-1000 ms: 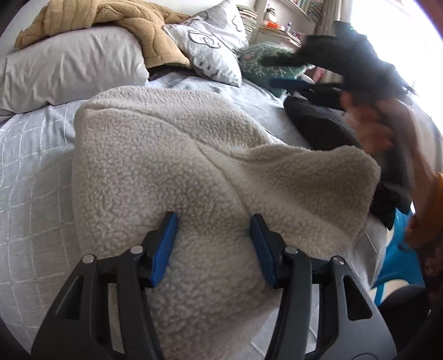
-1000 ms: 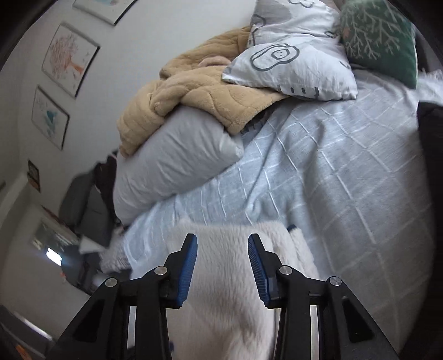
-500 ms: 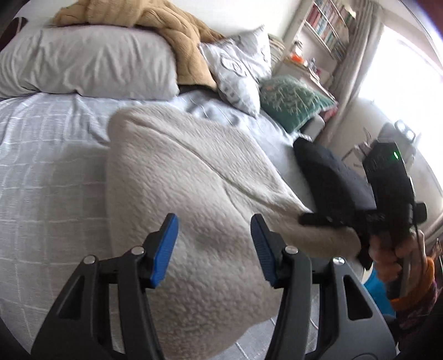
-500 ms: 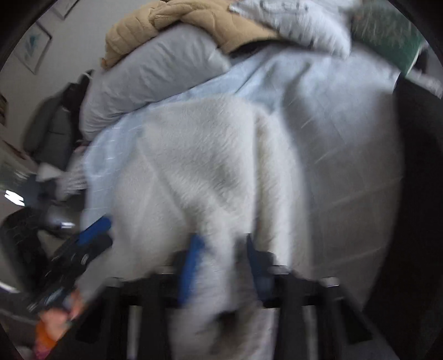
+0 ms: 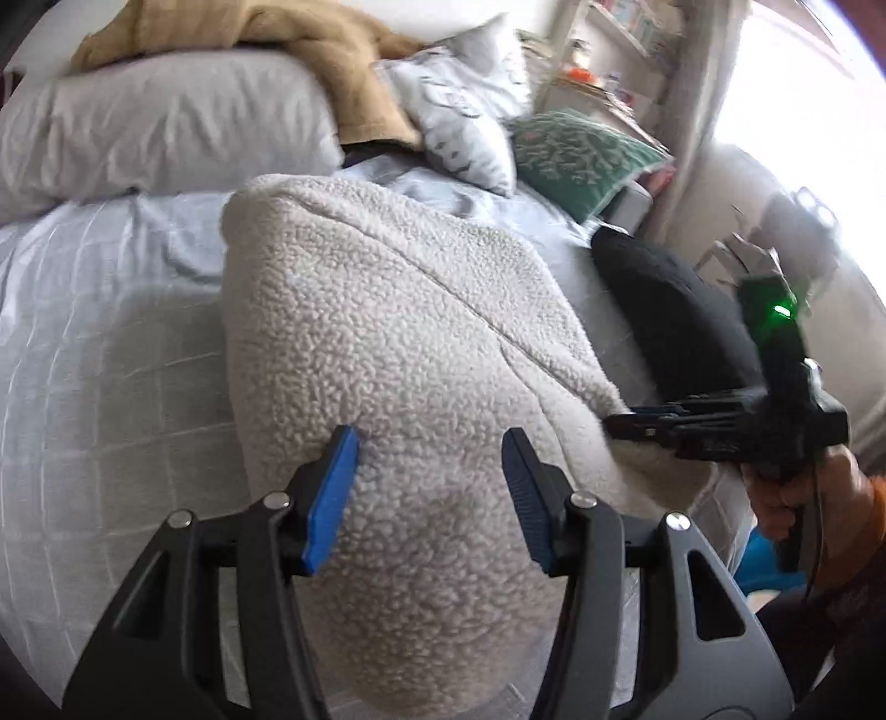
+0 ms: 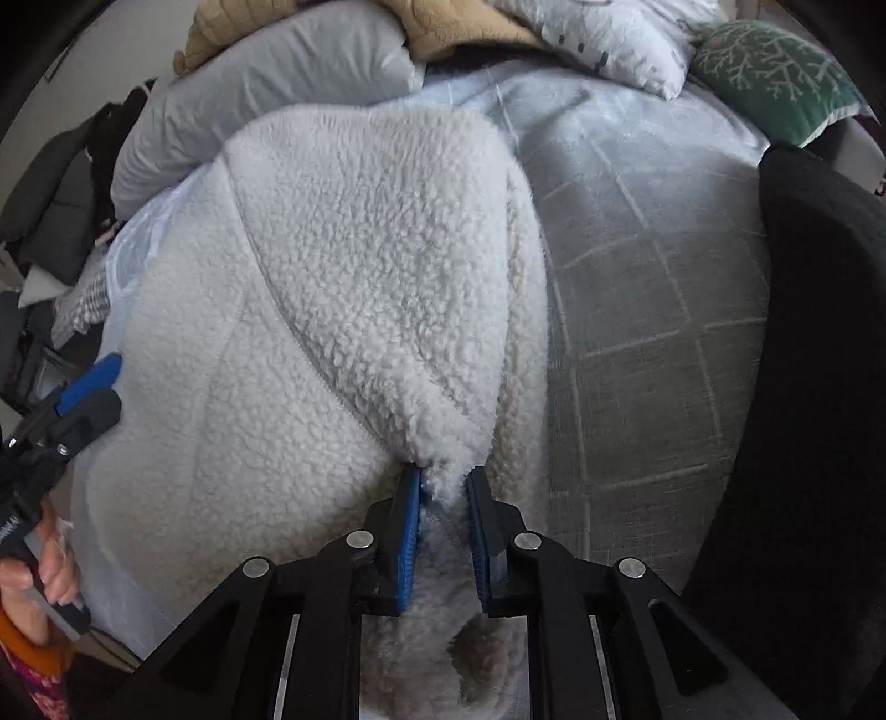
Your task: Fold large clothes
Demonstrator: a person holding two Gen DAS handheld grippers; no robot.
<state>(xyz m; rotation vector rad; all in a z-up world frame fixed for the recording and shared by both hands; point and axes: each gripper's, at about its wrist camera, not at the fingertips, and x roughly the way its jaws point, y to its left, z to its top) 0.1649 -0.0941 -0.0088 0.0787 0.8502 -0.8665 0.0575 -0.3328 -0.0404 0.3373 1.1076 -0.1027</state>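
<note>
Fleece jacket (image 6: pixel 354 288) lies bunched on the bed (image 6: pixel 653 288), below the grey pillow (image 5: pixel 160 127). Right gripper (image 6: pixel 443 531) pinches a fold at the jacket's near edge, fleece squeezed between both pads; jaws have just eased slightly wider. Left gripper (image 5: pixel 426 493) hovers over the jacket's near end, jaws spread and just opened further, fleece under them, not clamped. Black cloth (image 6: pixel 819 343) right of jacket.

Bed (image 5: pixel 111 354) with grey checked cover; pillows (image 5: pixel 166 127) at head; bookshelf (image 5: pixel 614 50) beside bright window (image 5: pixel 803 99).
</note>
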